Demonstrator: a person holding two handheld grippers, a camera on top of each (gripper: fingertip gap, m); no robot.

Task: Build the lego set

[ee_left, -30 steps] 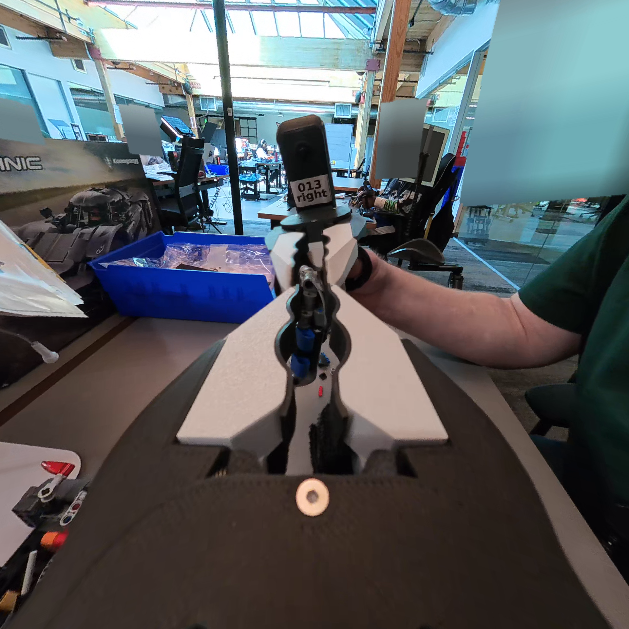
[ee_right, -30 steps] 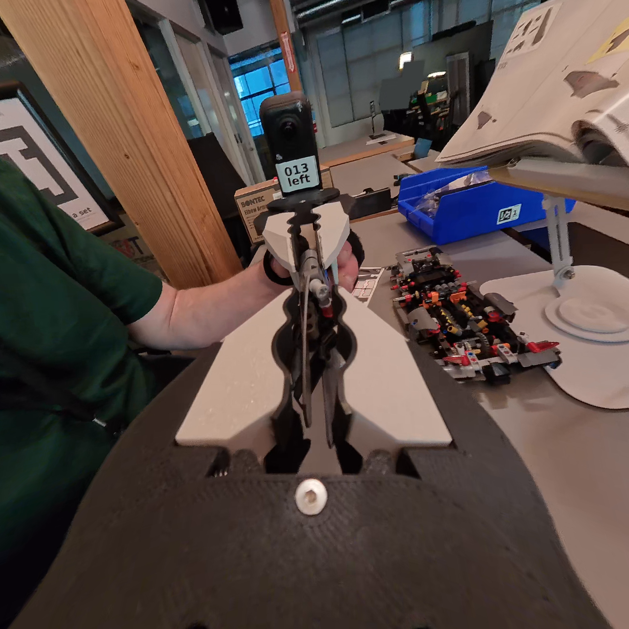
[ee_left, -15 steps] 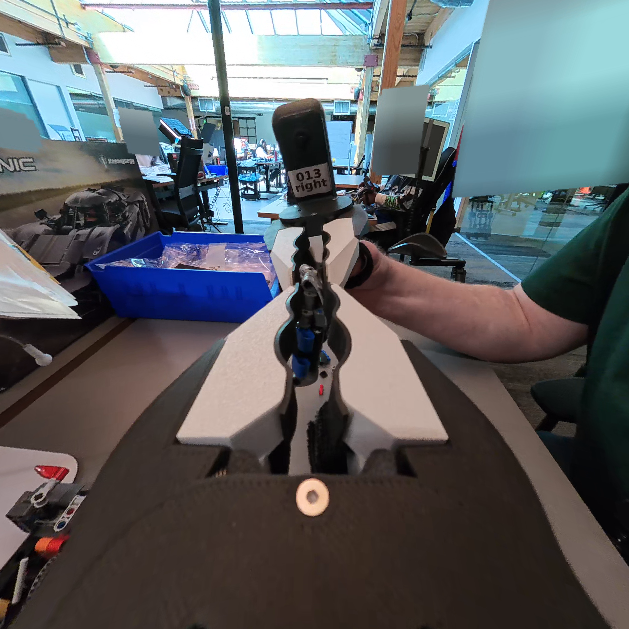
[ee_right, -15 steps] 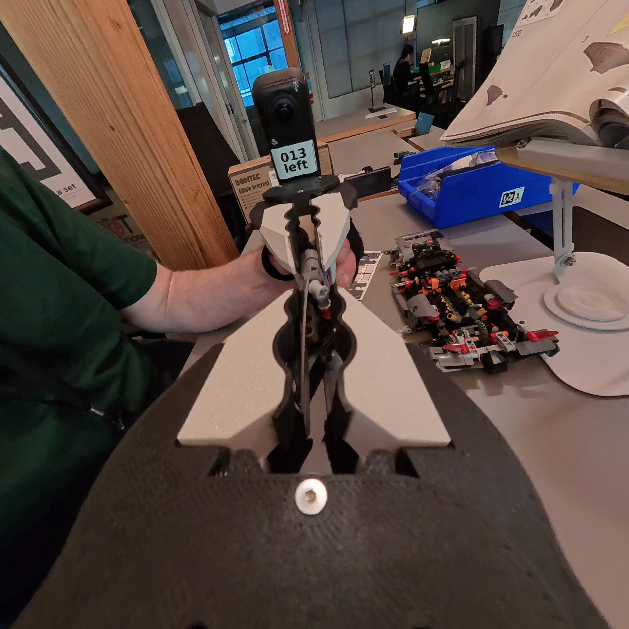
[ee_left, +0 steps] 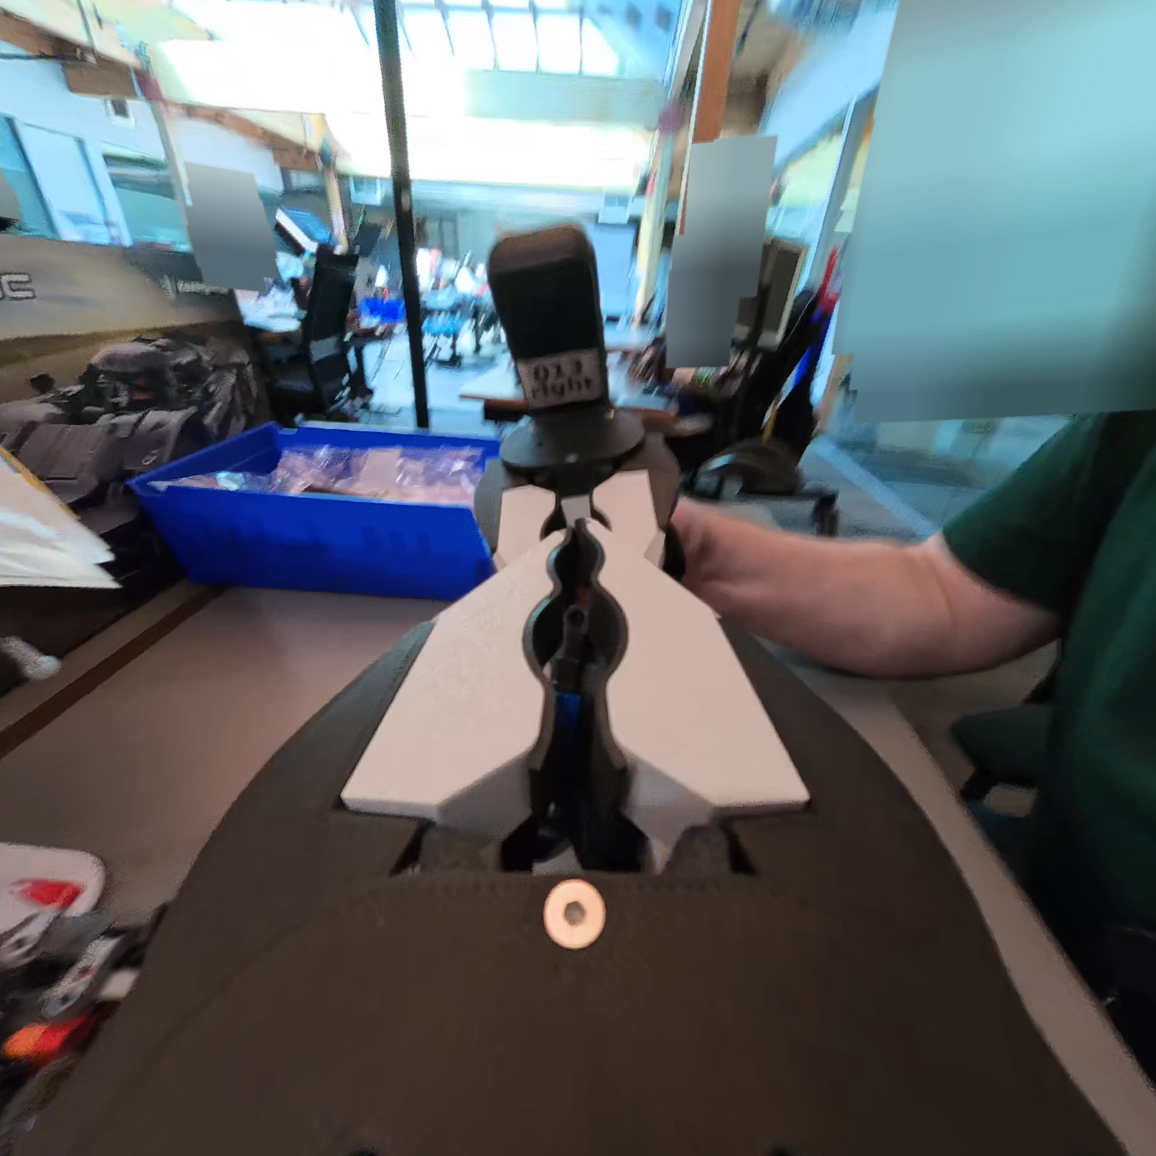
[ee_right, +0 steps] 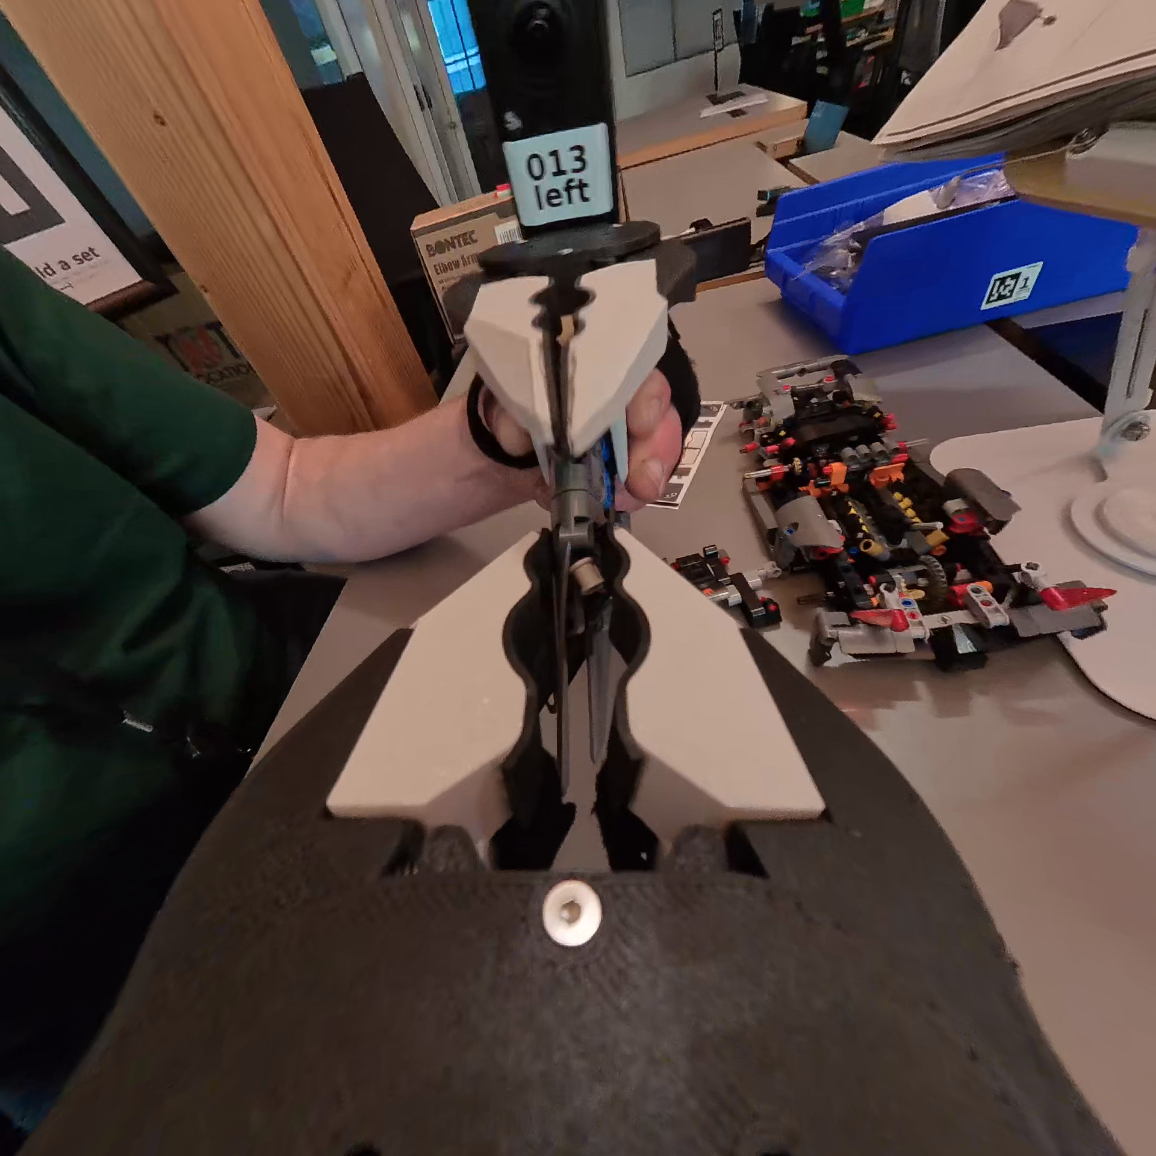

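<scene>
My left gripper (ee_left: 577, 541) is shut on a small blue and black lego part (ee_left: 570, 663). My right gripper (ee_right: 578, 541) is shut on a thin grey lego part (ee_right: 597, 675) with a tan pin. The two grippers face each other tip to tip above the table, and the parts meet between them. The left gripper (ee_right: 563, 447) shows opposite in the right wrist view, with its grey and blue part (ee_right: 574, 500) sticking out. The right gripper (ee_left: 578, 510) shows opposite in the left wrist view, which is blurred. The half-built lego car chassis (ee_right: 876, 532) lies on the table to the right.
A small black lego sub-assembly (ee_right: 732, 578) lies beside the chassis. A blue bin (ee_right: 907, 281) with plastic bags stands behind it. An open booklet (ee_right: 1032, 81) sits on a white stand (ee_right: 1032, 488). A wooden pillar (ee_right: 219, 219) rises on the left. The table is grey (ee_right: 938, 813). My right fingertips sit around 5 cm from my left ones.
The two grippers have come closer together, so the held parts now sit deeper between the opposing fingers. The left wrist view has become blurred with motion.
</scene>
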